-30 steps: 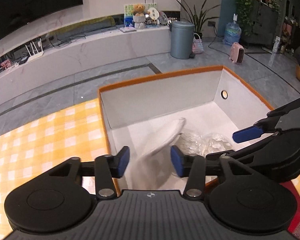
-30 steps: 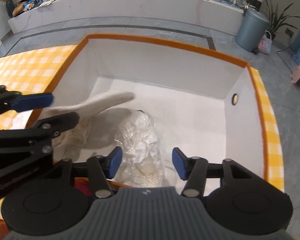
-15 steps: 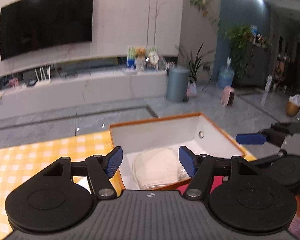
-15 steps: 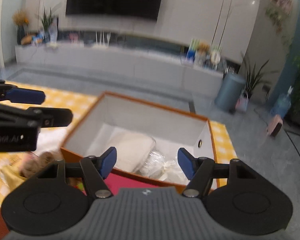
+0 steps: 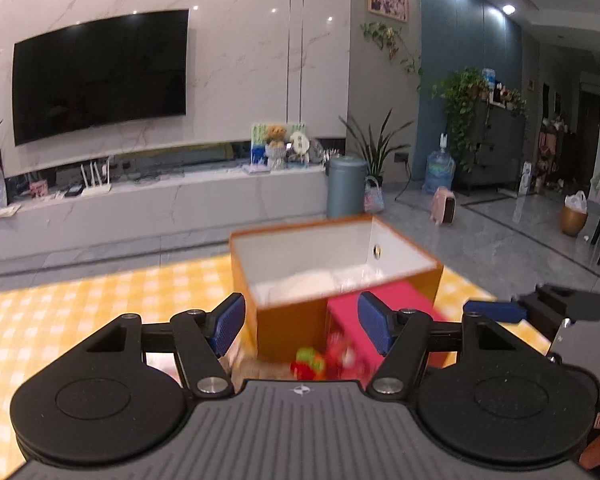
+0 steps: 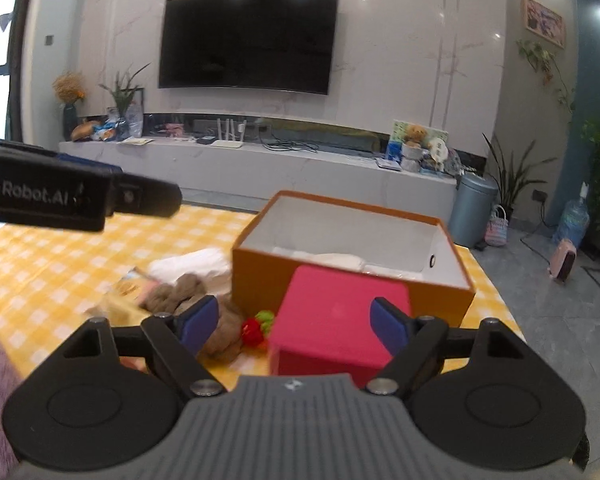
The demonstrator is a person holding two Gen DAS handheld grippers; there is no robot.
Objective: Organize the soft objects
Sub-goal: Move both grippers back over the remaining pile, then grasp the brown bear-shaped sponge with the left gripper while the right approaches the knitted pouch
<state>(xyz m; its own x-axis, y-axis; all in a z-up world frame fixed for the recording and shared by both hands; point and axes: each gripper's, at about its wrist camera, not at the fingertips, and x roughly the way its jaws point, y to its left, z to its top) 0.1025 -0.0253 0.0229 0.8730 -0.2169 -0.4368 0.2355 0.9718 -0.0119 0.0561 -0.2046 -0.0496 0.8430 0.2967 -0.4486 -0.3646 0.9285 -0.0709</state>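
Two grippers hang over a yellow checked surface (image 6: 60, 264), neither holding anything. Largest on it is the orange box (image 6: 352, 280), centre of the right wrist frame, open-topped with white walls inside. A white folded cloth (image 6: 336, 258) lies on its floor, with a crinkled clear bag (image 6: 392, 270) beside it to the right. Touching the box's near wall is a pink box (image 6: 336, 320), lower centre. Left of the orange box, a second white cloth (image 6: 192, 264) lies on the surface, and just below it sits a brown plush toy (image 6: 188, 300). Between the plush and the pink box is a small red and green toy (image 6: 256, 326). A printed packet (image 6: 130, 284) lies left of the plush.

The right gripper (image 6: 296, 324) has its fingers wide and opening further, framing the pink box without touching it. The left gripper (image 5: 302, 328) has its fingers spread wide with nothing between the pads; past them the orange box (image 5: 284, 328) stands blurred at centre.
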